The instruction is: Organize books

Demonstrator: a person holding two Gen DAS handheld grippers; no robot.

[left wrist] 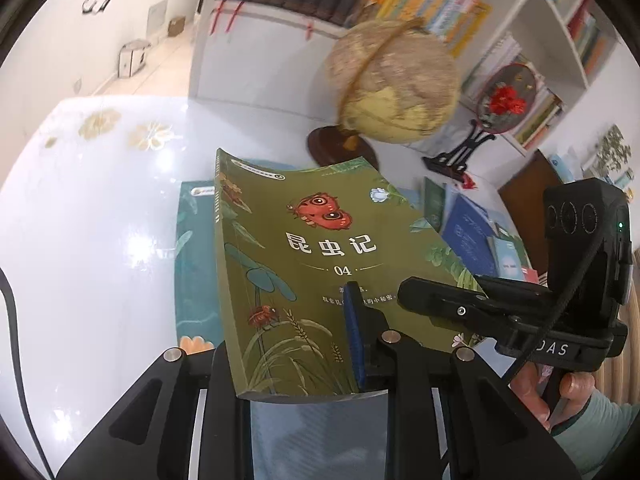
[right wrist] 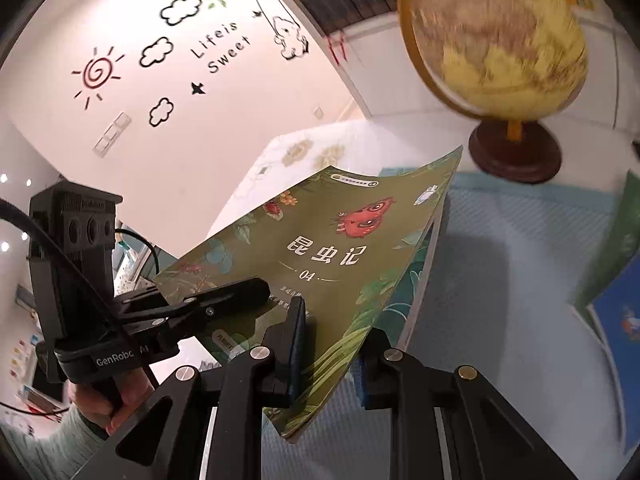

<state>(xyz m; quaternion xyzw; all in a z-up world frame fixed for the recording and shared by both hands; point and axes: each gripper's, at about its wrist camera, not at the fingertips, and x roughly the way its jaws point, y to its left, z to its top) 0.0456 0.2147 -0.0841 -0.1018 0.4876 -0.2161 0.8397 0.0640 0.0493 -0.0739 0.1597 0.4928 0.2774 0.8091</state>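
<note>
While the white table (left wrist: pixel 80 220) and the globe (left wrist: pixel 396 84) filled the background, I held the olive paperback (left wrist: pixel 304 264) above a teal book (left wrist: pixel 196 248), both claws pinching its near edge: left gripper (left wrist: pixel 360 344), right gripper (right wrist: pixel 328 344). It looked light and floppy, its cover bowing, so a grip nearer the spine seemed safer.
</note>
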